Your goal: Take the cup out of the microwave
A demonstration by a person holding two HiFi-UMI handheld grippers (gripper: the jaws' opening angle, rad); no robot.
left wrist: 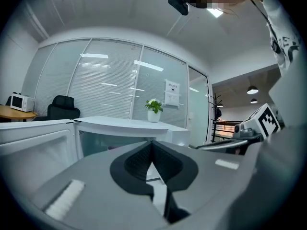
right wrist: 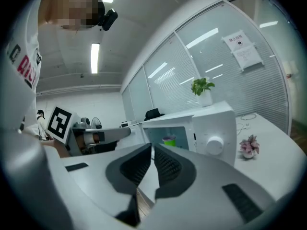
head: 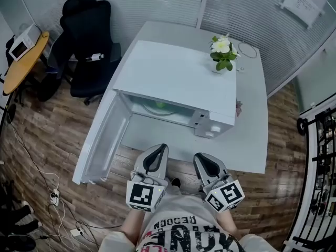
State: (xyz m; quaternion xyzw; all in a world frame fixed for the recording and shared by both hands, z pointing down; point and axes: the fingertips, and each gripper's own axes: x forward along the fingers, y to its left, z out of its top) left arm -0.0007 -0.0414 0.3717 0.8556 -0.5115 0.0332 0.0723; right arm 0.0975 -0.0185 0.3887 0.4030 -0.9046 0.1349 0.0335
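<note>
White microwave on white table, door swung fully open toward the left of the head view. Green cup upright inside the cavity, toward the back, untouched. Left gripper and right gripper side by side at the near table edge, in front of the open cavity, well short of the cup, both pointing roughly level at the oven. Left jaws pressed together, nothing between them. Right jaws likewise closed, tips meeting, empty. Potted plant with a pale bloom at the microwave's far right corner; whether on its top or on the table behind, cannot tell. Small pink flower on the table just right of the control knob. Black office chair beyond the table's left end, on wood floor.
</note>
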